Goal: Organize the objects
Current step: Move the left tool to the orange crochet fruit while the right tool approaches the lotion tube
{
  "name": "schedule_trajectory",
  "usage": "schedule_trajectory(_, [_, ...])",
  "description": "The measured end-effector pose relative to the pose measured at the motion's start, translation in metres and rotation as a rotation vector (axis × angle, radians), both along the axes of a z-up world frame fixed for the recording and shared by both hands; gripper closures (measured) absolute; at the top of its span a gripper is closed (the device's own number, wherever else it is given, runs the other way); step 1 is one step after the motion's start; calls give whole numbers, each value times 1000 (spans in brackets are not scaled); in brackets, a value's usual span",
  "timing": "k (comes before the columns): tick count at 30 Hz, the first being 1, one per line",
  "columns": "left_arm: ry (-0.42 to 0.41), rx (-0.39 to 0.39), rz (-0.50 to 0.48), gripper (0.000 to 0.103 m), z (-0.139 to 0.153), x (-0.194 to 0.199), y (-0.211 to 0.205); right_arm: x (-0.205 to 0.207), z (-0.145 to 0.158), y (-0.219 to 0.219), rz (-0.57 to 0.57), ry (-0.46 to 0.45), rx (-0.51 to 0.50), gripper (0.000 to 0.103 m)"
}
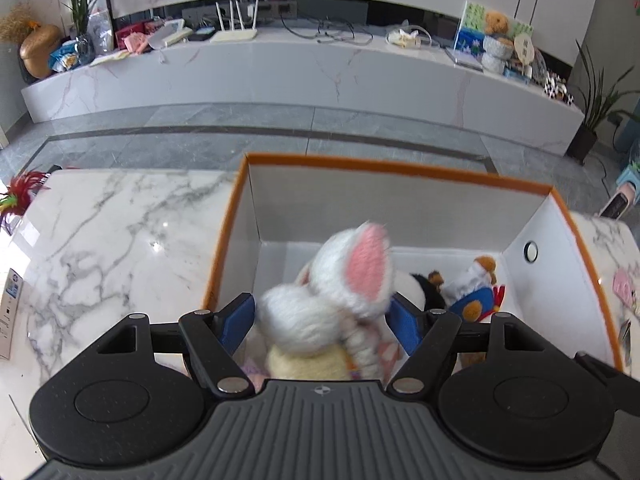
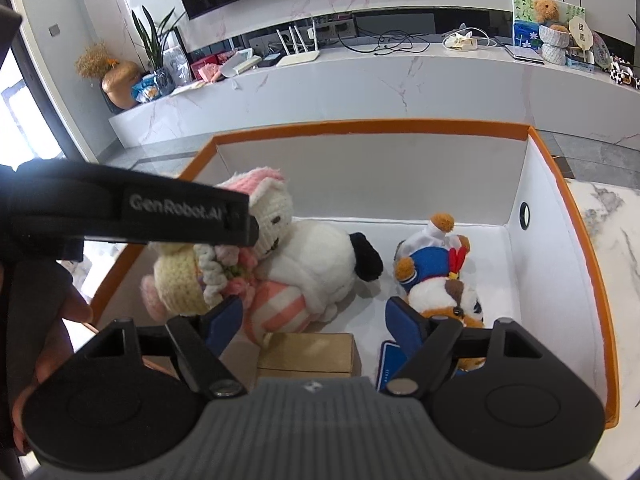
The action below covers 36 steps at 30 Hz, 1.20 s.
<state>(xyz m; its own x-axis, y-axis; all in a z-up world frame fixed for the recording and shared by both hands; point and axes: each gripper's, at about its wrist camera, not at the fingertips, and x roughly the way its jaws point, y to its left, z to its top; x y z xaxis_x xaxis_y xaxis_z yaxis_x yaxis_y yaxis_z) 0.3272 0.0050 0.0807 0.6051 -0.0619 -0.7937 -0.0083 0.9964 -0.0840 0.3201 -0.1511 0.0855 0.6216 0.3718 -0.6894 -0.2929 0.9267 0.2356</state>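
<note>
A white storage box with an orange rim [image 1: 360, 165] [image 2: 360, 124] stands on the marble table. My left gripper [image 1: 322, 318] hangs over its near left side, open. A crocheted white bunny [image 1: 344, 280] [image 2: 268, 216] with pink ears sits between its blue pads, blurred, and a gap shows at the left pad. The bunny leans on a white dog plush [image 2: 320, 256] with a black ear. A plush in a blue sailor suit [image 2: 432, 264] [image 1: 476, 292] lies on the right. My right gripper [image 2: 314, 324] is open above the box's near end, with nothing between its pads.
A tan carton [image 2: 308, 352] and a blue card [image 2: 394, 360] lie at the box's near end. Bare marble table [image 1: 100, 240] spreads to the left of the box. A hand [image 2: 60, 308] holds the left gripper's handle. A cluttered TV cabinet [image 1: 280, 68] stands beyond the floor.
</note>
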Motion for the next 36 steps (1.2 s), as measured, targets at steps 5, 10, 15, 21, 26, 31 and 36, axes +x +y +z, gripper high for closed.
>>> schedule_trajectory(5, [-16,-1,6,17,9,-3,3,-3,5,-2,7,-13,-6,21])
schedule_trajectory(10, [-39,23,-1,17,20,-13,1,-10,16,-11,-6,-30,1,20])
schedule_trajectory(15, [-64,41,-37,17,35,-34,-4,-25,34,-23,-10,-59,-7,20])
schedule_trajectory(21, [-78,38,-108,17,51,-74,-6,-60,57,-50,-15,-99,-41,17])
schedule_trajectory(26, [-47,17,-174,17,41,-118,-6,-94,63,-87,-40,-83,-71,17])
schedule_trajectory(31, [76,-94,-187,17,-7,-148,-2,-130,51,-117,-67,-40,-47,17])
schedule_trajectory(36, [167,-95,-172,17,-46,-143,-12,-161,35,-131,-103,0,-23,17])
